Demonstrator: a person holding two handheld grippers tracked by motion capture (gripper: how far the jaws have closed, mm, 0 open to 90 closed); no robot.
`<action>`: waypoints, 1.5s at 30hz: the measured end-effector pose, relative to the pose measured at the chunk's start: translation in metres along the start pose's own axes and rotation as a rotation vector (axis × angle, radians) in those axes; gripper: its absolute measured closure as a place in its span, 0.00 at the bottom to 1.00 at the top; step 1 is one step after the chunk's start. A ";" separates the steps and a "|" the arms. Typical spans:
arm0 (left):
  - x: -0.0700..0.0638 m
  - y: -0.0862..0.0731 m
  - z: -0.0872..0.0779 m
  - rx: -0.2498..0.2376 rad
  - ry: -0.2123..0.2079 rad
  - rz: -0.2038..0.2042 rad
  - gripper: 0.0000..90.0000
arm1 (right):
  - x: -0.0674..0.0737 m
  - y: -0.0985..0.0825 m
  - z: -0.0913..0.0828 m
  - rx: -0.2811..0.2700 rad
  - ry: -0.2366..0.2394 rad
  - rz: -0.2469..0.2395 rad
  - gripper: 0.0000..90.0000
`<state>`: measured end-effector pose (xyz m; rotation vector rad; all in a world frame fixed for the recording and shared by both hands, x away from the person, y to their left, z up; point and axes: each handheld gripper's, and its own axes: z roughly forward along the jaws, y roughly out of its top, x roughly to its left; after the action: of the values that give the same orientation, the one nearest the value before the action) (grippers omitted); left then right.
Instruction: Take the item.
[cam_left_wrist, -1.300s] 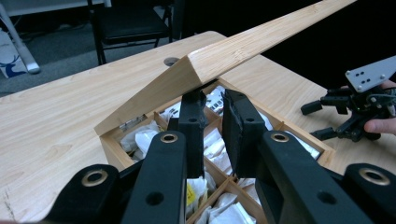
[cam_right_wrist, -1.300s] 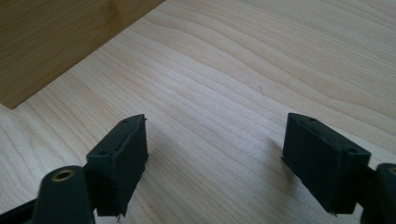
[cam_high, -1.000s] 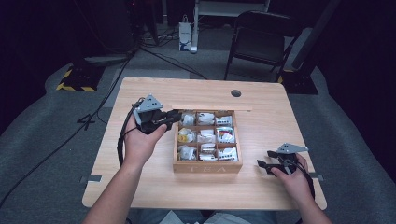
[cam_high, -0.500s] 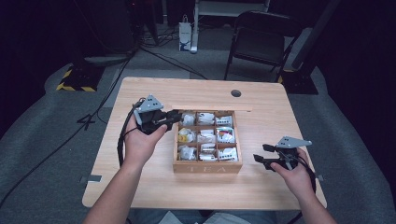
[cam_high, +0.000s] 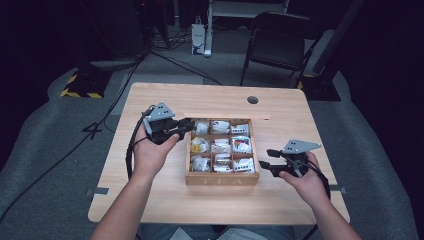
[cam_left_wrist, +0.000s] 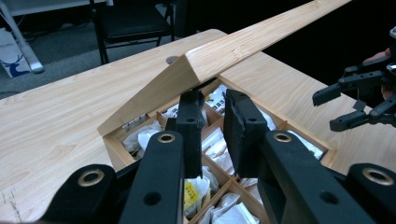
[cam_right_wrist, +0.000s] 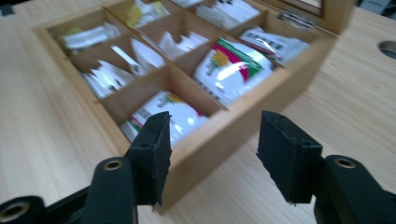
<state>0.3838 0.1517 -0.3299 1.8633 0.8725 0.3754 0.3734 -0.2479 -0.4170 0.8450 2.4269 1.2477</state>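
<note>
While the left gripper (cam_high: 186, 126) is keeping its jaws nearly closed at the left edge of the tea box (cam_high: 222, 179), just under the raised wooden lid (cam_left_wrist: 243, 44), the right gripper (cam_high: 266, 160) is hovering beside the box's right wall with nothing between its half-open jaws. The box is sitting at the middle of the table (cam_high: 150, 100), its compartments full of tea packets (cam_right_wrist: 231, 67). Whether the left pads are actually pinching the lid or merely propping it cannot be told. To do this step well, the left hand should be holding the lid steady and high, so the hinge does not drop it, while the right gripper is approaching over the wall, aiming squarely at one packet rather than the divider. Compared with a second ago, the right hand is sitting higher and closer to the box, its jaws have just been closing on empty air, and the left hand is staying where it was.
</note>
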 end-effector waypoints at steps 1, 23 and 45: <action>0.000 0.000 0.000 0.001 0.000 0.000 0.85 | 0.005 0.006 0.004 0.001 0.013 -0.011 0.53; 0.000 0.001 0.000 0.005 -0.003 0.012 0.84 | 0.040 0.053 0.061 0.022 0.127 -0.068 0.61; 0.000 0.001 -0.002 0.005 -0.002 0.012 0.84 | 0.051 0.056 0.102 0.123 0.170 -0.077 0.72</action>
<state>0.3835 0.1526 -0.3280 1.8740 0.8616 0.3794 0.4043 -0.1254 -0.4305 0.6952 2.6668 1.1967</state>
